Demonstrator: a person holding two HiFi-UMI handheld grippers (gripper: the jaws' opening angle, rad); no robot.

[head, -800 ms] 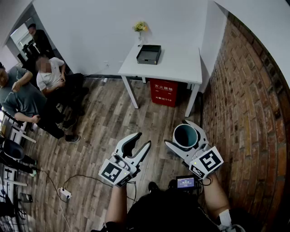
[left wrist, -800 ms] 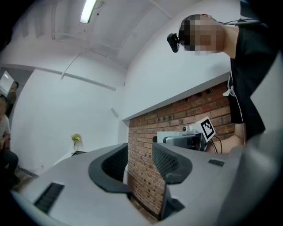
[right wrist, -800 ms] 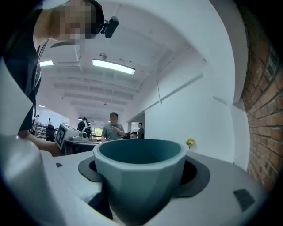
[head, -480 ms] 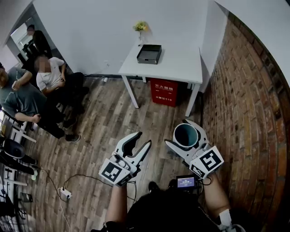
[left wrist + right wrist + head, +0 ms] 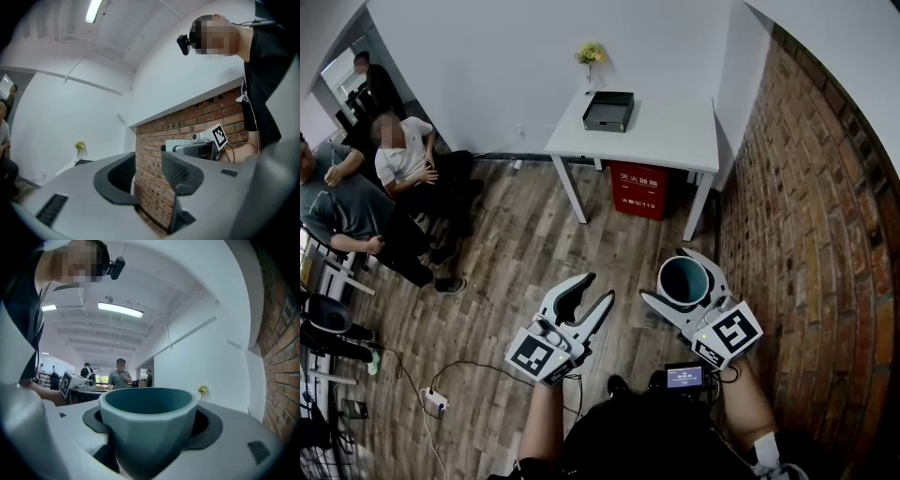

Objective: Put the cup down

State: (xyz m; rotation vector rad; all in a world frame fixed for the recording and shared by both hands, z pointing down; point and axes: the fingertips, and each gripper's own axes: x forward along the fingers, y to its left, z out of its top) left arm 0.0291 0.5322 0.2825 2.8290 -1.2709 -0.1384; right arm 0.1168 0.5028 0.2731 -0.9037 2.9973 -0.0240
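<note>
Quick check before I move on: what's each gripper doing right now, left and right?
Left gripper: open, nothing between its jaws.
Right gripper: closed on the teal cup.

You wear a black short-sleeved top (image 5: pixel 647 441), and a small black camera (image 5: pixel 185 43) is strapped to your head. At your chest is a small black box with a lit blue screen (image 5: pixel 684 377), and thin black cables (image 5: pixel 737 375) run beside it. Your left gripper (image 5: pixel 594 289) and right gripper (image 5: pixel 672 277) are pale grey plastic with curved jaws lined in black ribbed padding. Each carries a white cube printed with black square markers (image 5: pixel 532 356).
</note>
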